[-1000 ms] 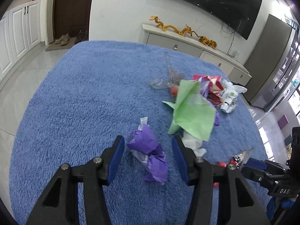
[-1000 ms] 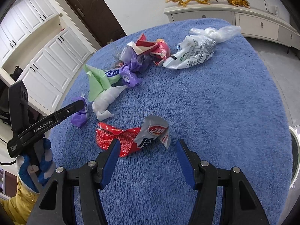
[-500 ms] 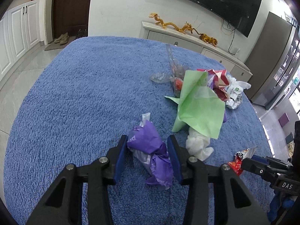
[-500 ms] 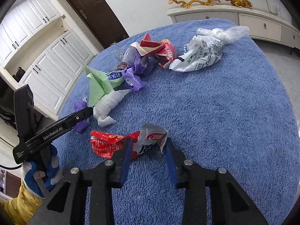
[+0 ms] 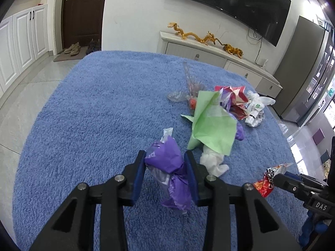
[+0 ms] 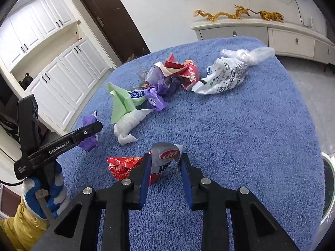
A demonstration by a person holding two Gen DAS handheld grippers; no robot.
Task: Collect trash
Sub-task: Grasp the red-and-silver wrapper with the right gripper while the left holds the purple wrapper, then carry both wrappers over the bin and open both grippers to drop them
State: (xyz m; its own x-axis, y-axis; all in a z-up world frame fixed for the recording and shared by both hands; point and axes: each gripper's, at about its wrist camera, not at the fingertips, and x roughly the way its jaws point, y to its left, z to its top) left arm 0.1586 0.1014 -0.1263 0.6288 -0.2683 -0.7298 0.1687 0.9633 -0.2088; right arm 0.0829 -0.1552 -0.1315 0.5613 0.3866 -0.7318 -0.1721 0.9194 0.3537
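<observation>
My left gripper (image 5: 165,156) is shut on a crumpled purple wrapper (image 5: 167,163) and holds it just above the blue carpet (image 5: 94,115). My right gripper (image 6: 164,159) is shut on a red and silver snack bag (image 6: 146,164), which also shows in the left wrist view (image 5: 270,176). The purple wrapper shows in the right wrist view (image 6: 89,131) behind the left gripper's finger. More trash lies ahead: a green paper sheet (image 5: 211,125), a white tissue twist (image 6: 129,123), red and purple wrappers (image 6: 175,73) and a printed white plastic bag (image 6: 224,79).
A white low cabinet (image 5: 219,56) with golden dragon figures stands past the carpet's far edge, under a wall TV. White cupboards (image 6: 62,73) and a dark door (image 6: 113,21) are on the left. A white round rim (image 6: 329,188) shows at the right edge.
Both grippers have closed from open: the left onto the purple wrapper, the right onto the snack bag. Both pieces have lifted slightly off the carpet.
</observation>
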